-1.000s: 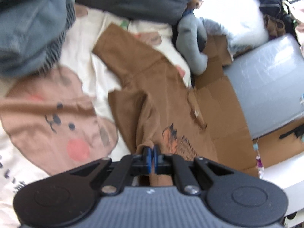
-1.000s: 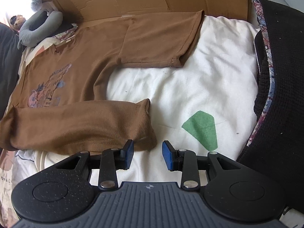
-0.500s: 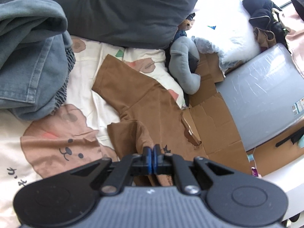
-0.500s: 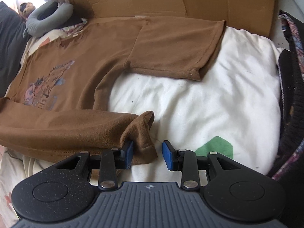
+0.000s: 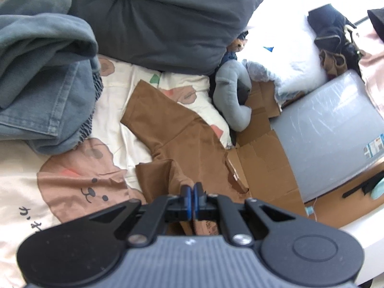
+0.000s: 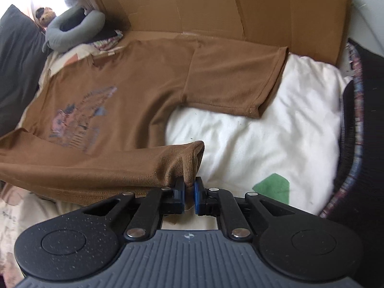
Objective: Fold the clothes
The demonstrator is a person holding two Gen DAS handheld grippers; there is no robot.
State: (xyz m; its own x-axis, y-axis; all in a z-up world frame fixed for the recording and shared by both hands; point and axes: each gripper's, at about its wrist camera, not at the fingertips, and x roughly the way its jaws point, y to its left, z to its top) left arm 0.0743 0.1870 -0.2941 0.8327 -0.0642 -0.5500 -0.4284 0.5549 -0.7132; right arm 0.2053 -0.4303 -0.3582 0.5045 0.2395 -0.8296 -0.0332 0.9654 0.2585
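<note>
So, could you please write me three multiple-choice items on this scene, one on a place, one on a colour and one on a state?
1. Where does the grey neck pillow lie in the right wrist view?
A. beyond the shirt's far left end, by the cardboard
B. on the green patch
C. between the fingers

2. What colour is the shirt?
A. white
B. brown
C. blue

3. What is the right gripper doing?
A. hanging wide open above bare sheet
B. closing on the shirt's bottom corner
C. gripping the cardboard

Answers:
1 A, the pillow sits at the upper left next to the cardboard.
2 B, the cloth is brown with a faded print on the chest.
3 B, the fingers are closing with the shirt's bunched corner between them; the left gripper is likewise shut on brown cloth.
</note>
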